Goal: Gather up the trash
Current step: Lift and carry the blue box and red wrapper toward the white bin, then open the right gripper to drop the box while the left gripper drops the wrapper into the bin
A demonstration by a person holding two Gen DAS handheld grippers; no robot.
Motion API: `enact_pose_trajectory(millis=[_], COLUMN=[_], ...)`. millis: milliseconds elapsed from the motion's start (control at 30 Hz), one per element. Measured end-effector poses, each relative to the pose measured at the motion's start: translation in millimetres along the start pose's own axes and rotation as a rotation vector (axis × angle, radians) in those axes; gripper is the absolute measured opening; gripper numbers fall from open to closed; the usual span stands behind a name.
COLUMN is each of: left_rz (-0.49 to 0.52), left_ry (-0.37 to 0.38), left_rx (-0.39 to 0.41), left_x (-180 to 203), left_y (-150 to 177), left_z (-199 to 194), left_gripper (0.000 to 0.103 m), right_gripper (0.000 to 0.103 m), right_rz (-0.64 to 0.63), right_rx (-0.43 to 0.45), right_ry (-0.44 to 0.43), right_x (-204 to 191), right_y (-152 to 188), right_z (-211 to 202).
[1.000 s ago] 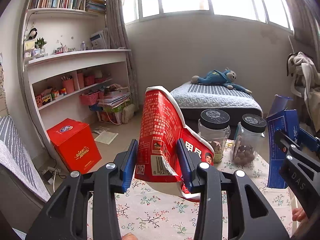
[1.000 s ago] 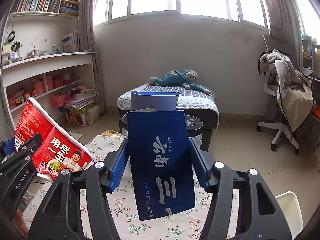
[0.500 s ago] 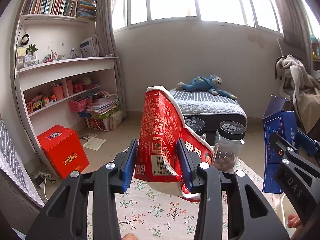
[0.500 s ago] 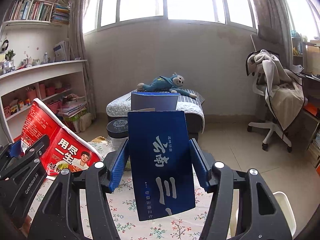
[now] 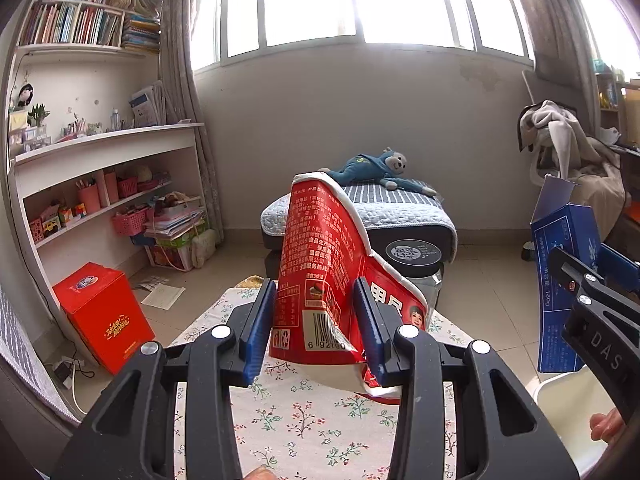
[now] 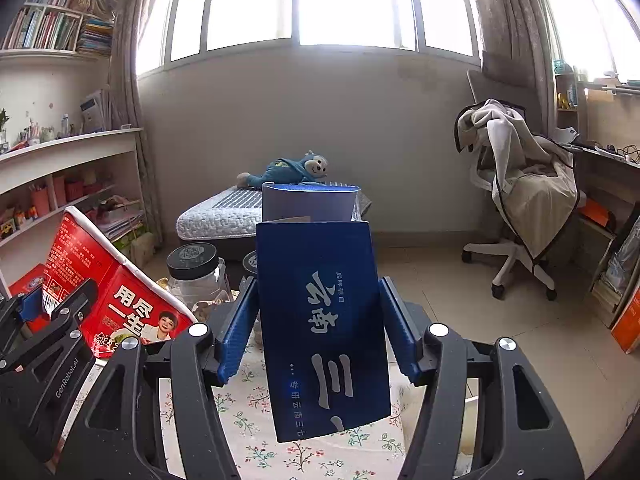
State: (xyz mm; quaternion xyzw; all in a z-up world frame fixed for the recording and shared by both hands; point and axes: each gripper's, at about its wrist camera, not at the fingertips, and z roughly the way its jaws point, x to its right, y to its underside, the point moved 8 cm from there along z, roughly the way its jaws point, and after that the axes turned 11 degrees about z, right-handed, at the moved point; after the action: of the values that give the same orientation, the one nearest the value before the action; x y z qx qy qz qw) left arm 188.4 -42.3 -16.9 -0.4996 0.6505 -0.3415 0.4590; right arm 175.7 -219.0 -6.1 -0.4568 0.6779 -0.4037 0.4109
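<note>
My left gripper (image 5: 314, 322) is shut on a crushed red paper noodle cup (image 5: 320, 264) and holds it above the floral tablecloth (image 5: 304, 412). The red cup also shows at the left of the right wrist view (image 6: 120, 292). My right gripper (image 6: 318, 328) is shut on a tall blue carton (image 6: 320, 320) with its top flap open, held upright above the table. The blue carton also shows at the right edge of the left wrist view (image 5: 560, 280).
Glass jars with black lids (image 6: 196, 272) stand on the table behind the held items. A white bin rim (image 5: 568, 408) sits at lower right. A bed with a blue plush toy (image 5: 372, 168), a red box (image 5: 100, 312), shelves and a draped office chair (image 6: 516, 200) surround the table.
Both grippers have swung to the right with their loads still held. The jars now sit more hidden behind the red cup and the blue carton.
</note>
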Motion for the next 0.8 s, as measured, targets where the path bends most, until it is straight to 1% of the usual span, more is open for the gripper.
enact_pose_trajectory(millis=[367, 633, 800], left_rz=[0.04, 0.091, 0.123], left_ry=[0.074, 0.139, 0.196], left_rx=[0.018, 0.031, 0.035], left_x=[52.3, 103.3, 140.4], left_y=[-11.8, -14.6, -15.0], left_z=[-6.7, -14.2, -20.8], left_gripper=[0.04, 0.04, 0.04], right_gripper=[0.057, 0.057, 0.058], right_rz=[0.027, 0.054, 0.077], right_rx=[0.016, -0.003, -0.021], right_ry=[0.09, 0.197, 0.261], right_x=[58.0, 117.9, 158.6], right_y=[-9.3, -9.4, -4.4], right_z=[-11.0, -16.6, -23.3])
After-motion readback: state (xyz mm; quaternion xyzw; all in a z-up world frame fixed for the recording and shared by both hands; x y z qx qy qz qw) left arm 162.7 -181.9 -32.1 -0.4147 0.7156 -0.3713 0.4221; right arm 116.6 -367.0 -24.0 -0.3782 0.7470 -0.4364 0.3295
